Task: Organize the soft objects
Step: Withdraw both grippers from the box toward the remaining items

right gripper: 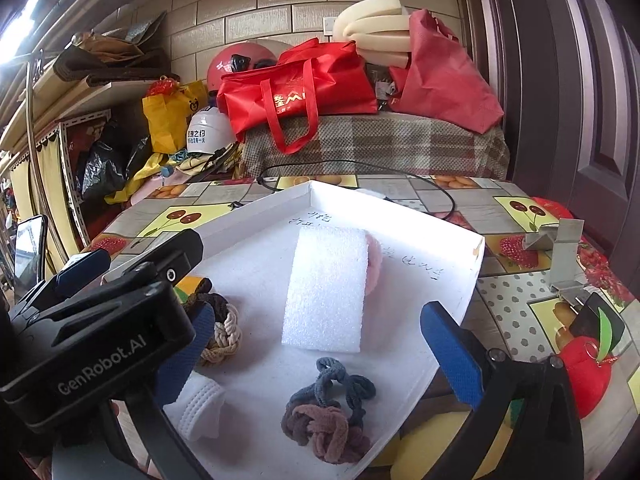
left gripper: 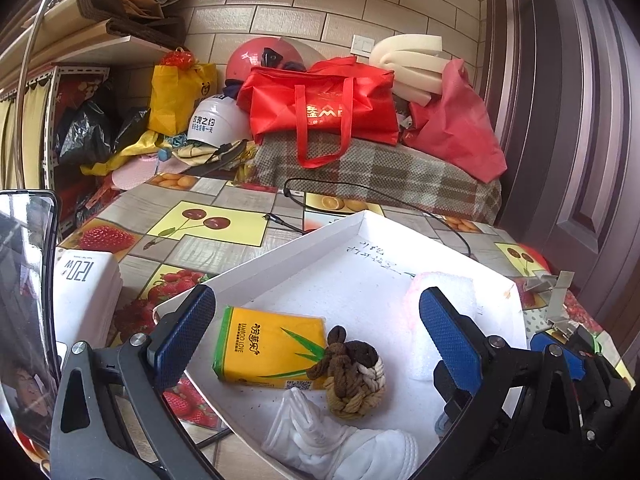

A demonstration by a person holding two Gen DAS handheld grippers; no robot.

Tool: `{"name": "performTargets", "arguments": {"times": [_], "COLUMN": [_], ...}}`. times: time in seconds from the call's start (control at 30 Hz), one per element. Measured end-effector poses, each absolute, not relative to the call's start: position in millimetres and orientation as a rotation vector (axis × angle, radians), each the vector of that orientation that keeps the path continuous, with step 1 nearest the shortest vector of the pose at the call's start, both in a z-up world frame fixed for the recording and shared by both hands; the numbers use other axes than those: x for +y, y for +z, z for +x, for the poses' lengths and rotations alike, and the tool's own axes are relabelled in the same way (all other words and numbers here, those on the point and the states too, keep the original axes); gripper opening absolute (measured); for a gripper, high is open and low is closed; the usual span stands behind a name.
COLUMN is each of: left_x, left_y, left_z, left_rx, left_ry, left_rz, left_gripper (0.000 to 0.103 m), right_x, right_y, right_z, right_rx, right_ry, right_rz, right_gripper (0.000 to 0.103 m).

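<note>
Covering the table (left gripper: 208, 220), a fruit-print cloth meets a tiled wall (left gripper: 320, 4).

Pink soft item (right gripper: 375, 258) mostly hidden behind foam block (right gripper: 326, 288); kind unclear. White glove (left gripper: 340, 440) cut off at bottom edge. Rope ball (right gripper: 218, 330) partly behind left gripper (right gripper: 100, 320) body. Handwriting on tray (right gripper: 472, 264) too small to read.

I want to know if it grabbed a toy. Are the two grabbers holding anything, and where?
No, nothing is held. The left gripper and right gripper both stand open above the white tray, pads touching nothing; the knotted ropes and tissue pack lie loose.
</note>
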State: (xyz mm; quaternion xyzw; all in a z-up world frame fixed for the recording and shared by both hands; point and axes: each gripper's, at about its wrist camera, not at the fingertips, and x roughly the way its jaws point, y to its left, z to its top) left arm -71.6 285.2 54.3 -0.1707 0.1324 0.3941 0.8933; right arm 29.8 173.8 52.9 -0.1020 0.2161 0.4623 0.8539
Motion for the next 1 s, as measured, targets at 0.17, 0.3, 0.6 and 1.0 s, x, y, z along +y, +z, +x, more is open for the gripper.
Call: {"name": "performTargets", "arguments": {"times": [0.17, 0.3, 0.6, 1.0], "left_x": [283, 278, 271, 253], "left_y": [55, 55, 55, 53], "left_z": [-76, -77, -89, -108], "left_rx": [0.265, 0.264, 0.250, 0.246], "left_ry": [0.824, 0.827, 0.841, 0.816], "left_rz": [-0.347, -0.335, -0.346, -0.352], "left_gripper": [0.103, 0.103, 0.103, 0.103], "right_x": [172, 168, 148, 95], "right_y": [54, 53, 53, 57], "right_z": [28, 25, 15, -23], "right_rx": [0.437, 0.453, 0.457, 0.374], "right_ry": [0.964, 0.946, 0.914, 0.988], "right_rz": [-0.214, -0.204, -0.164, -0.134], "right_gripper": [0.103, 0.103, 0.103, 0.103]}}
